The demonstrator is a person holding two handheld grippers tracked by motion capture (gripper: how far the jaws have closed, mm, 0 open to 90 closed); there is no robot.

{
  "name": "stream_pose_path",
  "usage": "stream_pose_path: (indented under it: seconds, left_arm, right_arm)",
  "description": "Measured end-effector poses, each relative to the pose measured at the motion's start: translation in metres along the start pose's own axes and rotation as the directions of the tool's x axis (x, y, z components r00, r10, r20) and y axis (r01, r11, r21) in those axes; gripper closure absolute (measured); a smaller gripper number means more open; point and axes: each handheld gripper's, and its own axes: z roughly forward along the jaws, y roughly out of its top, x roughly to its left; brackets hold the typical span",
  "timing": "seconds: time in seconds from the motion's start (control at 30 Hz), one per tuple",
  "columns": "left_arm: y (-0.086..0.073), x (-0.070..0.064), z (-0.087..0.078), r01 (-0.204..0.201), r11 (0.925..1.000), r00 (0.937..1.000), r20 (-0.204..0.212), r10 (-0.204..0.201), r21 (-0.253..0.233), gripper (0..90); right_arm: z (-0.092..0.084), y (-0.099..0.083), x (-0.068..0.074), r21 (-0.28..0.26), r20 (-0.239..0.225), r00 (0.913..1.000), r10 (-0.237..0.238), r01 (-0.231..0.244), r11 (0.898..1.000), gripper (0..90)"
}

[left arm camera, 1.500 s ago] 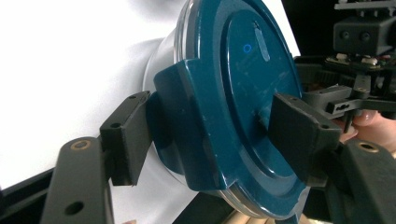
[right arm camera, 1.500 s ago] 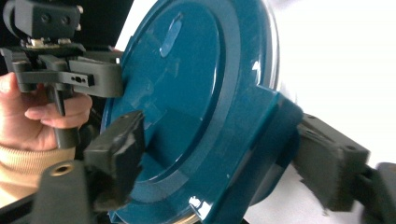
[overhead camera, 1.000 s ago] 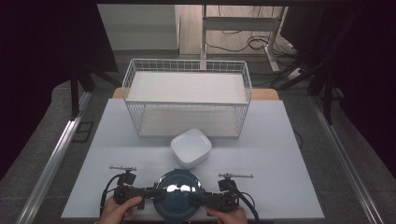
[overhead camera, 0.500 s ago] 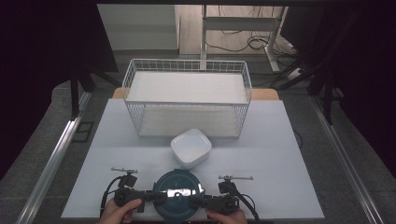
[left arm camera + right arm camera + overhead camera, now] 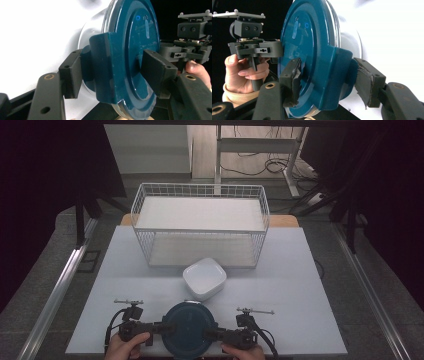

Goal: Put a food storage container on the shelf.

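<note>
Teal lid (image 5: 189, 327): no readable writing; both tongs closing on clips, seemingly.

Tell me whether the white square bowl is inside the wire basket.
No, in the high view the white bowl sits on the table just in front of the wire basket.

We see our left gripper (image 5: 110, 72) with its two black jaws set around a clip tab on the rim of the teal lid (image 5: 130, 57). The jaws have just been closing, one pad under the tab and one on the lid's top. The lid sits on a clear container (image 5: 96, 23). Beyond it, our right gripper (image 5: 190, 37) is in a hand (image 5: 196, 72).
</note>
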Motion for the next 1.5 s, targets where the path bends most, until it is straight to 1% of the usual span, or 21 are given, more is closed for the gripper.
stream_pose_path:
  seconds: [0.17, 0.23, 0.33, 0.4, 0.47, 0.6, 0.73, 0.83, 0.97, 1.03, 1.1, 1.13, 1.17, 1.23, 1.3, 1.33, 1.37, 1.4, 1.43, 1.47, 1.5]
  left_arm:
    - [0.0, -0.004, -0.004, -0.015, 0.9997, 0.9998, -0.012, 0.015, -0.017, 39.0]
    - [0.0, -0.007, -0.007, -0.029, 0.9991, 0.9994, -0.02, 0.028, -0.033, 40.1]
    - [0.001, -0.009, -0.009, -0.035, 0.9984, 0.9992, -0.023, 0.034, -0.044, 40.7]
    - [0.001, -0.01, -0.01, -0.039, 0.9983, 0.999, -0.025, 0.038, -0.044, 40.8]
    - [0.002, -0.011, -0.011, -0.057, 0.9973, 0.9979, -0.033, 0.055, -0.047, 41.0]
    - [0.003, -0.012, -0.011, -0.059, 0.9971, 0.9979, -0.031, 0.057, -0.048, 41.0]
    - [0.005, -0.015, -0.011, -0.068, 0.9963, 0.9973, -0.029, 0.067, -0.053, 41.4]
    - [0.007, -0.021, -0.013, -0.085, 0.9946, 0.9962, -0.024, 0.084, -0.059, 41.7]
    - [0.009, -0.024, -0.013, -0.082, 0.9949, 0.9966, -0.012, 0.082, -0.059, 41.8]
    - [0.011, -0.026, -0.013, -0.082, 0.9947, 0.9966, -0.008, 0.082, -0.062, 41.8]
    - [0.015, -0.029, -0.014, -0.09, 0.9938, 0.996, -0.008, 0.09, -0.065, 41.8]
    - [0.02, -0.033, -0.015, -0.098, 0.9929, 0.9952, -0.009, 0.097, -0.068, 41.8]
    - [0.02, -0.033, -0.015, -0.098, 0.9929, 0.9952, -0.009, 0.097, -0.068, 41.8]
    - [0.025, -0.038, -0.016, -0.104, 0.9921, 0.9945, -0.01, 0.104, -0.07, 41.9]
    - [0.035, -0.045, -0.018, -0.118, 0.9903, 0.993, -0.009, 0.118, -0.073, 41.8]
    - [0.035, -0.045, -0.018, -0.118, 0.9903, 0.993, -0.009, 0.118, -0.073, 41.8]
    - [0.039, -0.048, -0.02, -0.126, 0.989, 0.9921, -0.011, 0.125, -0.078, 41.7]
    - [0.042, -0.05, -0.02, -0.13, 0.9884, 0.9916, -0.011, 0.129, -0.08, 41.7]
    - [0.049, -0.056, -0.023, -0.14, 0.9863, 0.9901, -0.014, 0.14, -0.086, 41.6]
    - [0.049, -0.056, -0.023, -0.14, 0.9863, 0.9901, -0.014, 0.14, -0.086, 41.5]
    - [0.053, -0.059, -0.024, -0.15, 0.9846, 0.9886, -0.016, 0.149, -0.089, 41.5]
  right_arm:
    - [-0.001, -0.001, 0.001, -0.005, -0.004, 1.0, 0.008, -0.008, 1.0, 43.3]
    - [-0.001, -0.001, 0.003, -0.01, -0.004, 1.0, 0.002, -0.002, 1.0, 43.8]
    - [-0.001, -0.001, 0.004, -0.01, -0.006, 1.0, -0.004, 0.004, 1.0, 43.9]
    - [-0.001, 0.0, 0.004, -0.009, -0.007, 1.0, -0.003, 0.003, 1.0, 43.9]
    - [0.0, 0.0, 0.005, -0.006, -0.009, 1.0, -0.004, 0.004, 1.0, 43.8]
    - [0.0, 0.001, 0.005, -0.005, -0.009, 0.9999, -0.01, 0.01, 1.0, 43.8]
    - [-0.003, 0.004, 0.007, -0.011, -0.005, 0.9997, -0.023, 0.023, 1.0, 43.6]
    - [-0.008, 0.009, 0.011, -0.017, -0.008, 0.9989, -0.045, 0.045, 0.999, 43.5]
    - [-0.014, 0.016, 0.016, -0.029, 0.01, 0.9967, -0.081, 0.081, 0.996, 43.3]
    - [-0.015, 0.018, 0.018, -0.032, 0.013, 0.9962, -0.086, 0.086, 0.996, 43.3]
    - [-0.018, 0.022, 0.02, -0.036, 0.015, 0.9955, -0.094, 0.094, 0.995, 43.2]
    - [-0.021, 0.026, 0.023, -0.04, 0.015, 0.9949, -0.099, 0.1, 0.994, 43.2]
    - [-0.022, 0.028, 0.023, -0.043, 0.015, 0.9944, -0.104, 0.105, 0.994, 43.2]
    - [-0.023, 0.031, 0.025, -0.043, 0.015, 0.9945, -0.104, 0.105, 0.994, 43.2]
    - [-0.029, 0.04, 0.03, -0.05, 0.019, 0.9931, -0.116, 0.117, 0.992, 43.2]
    - [-0.029, 0.04, 0.03, -0.05, 0.019, 0.9931, -0.116, 0.117, 0.992, 43.2]
    - [-0.033, 0.047, 0.034, -0.055, 0.021, 0.9921, -0.124, 0.125, 0.991, 43.2]
    - [-0.033, 0.047, 0.034, -0.055, 0.021, 0.9921, -0.124, 0.125, 0.991, 43.2]
    - [-0.036, 0.054, 0.038, -0.061, 0.021, 0.9909, -0.133, 0.134, 0.989, 43.2]
    - [-0.036, 0.054, 0.038, -0.061, 0.021, 0.9909, -0.133, 0.134, 0.989, 43.2]
    - [-0.038, 0.057, 0.04, -0.062, 0.022, 0.9899, -0.14, 0.141, 0.988, 43.2]
